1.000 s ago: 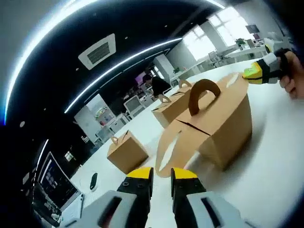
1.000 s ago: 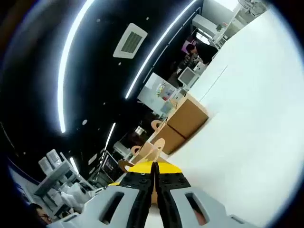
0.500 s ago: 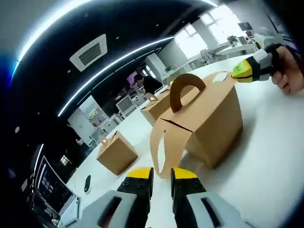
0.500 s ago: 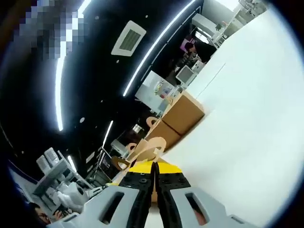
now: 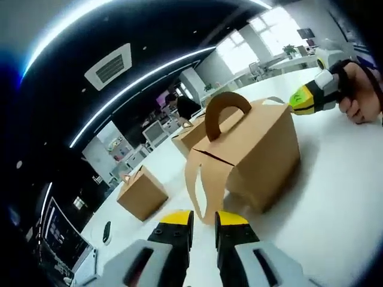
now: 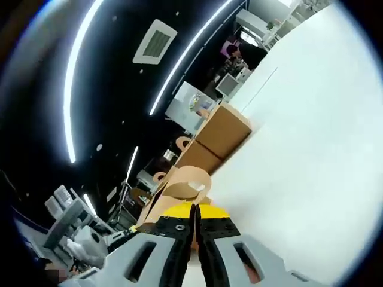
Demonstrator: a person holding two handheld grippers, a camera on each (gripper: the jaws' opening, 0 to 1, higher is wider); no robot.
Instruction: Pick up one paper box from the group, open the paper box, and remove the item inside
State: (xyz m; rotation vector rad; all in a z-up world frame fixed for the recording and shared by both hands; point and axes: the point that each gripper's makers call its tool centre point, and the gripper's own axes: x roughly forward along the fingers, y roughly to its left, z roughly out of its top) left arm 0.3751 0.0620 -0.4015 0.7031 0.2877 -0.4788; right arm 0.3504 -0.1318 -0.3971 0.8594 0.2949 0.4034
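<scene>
We see our left gripper (image 5: 203,219) jaws slightly apart, gripping nothing | brown paper box with arched handle (image 5: 257,152) just beyond them on the white table (image 5: 335,197) | our right gripper (image 6: 194,215) jaws together, pinching the box's top flap (image 6: 187,190).

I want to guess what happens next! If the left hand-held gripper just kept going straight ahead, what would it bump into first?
Most likely the loose cardboard handle flap hanging off the nearest brown paper box with the arched handle. It sits just beyond the left hand-held gripper, whose jaws stand a little apart, though depth is hard to judge.
</scene>
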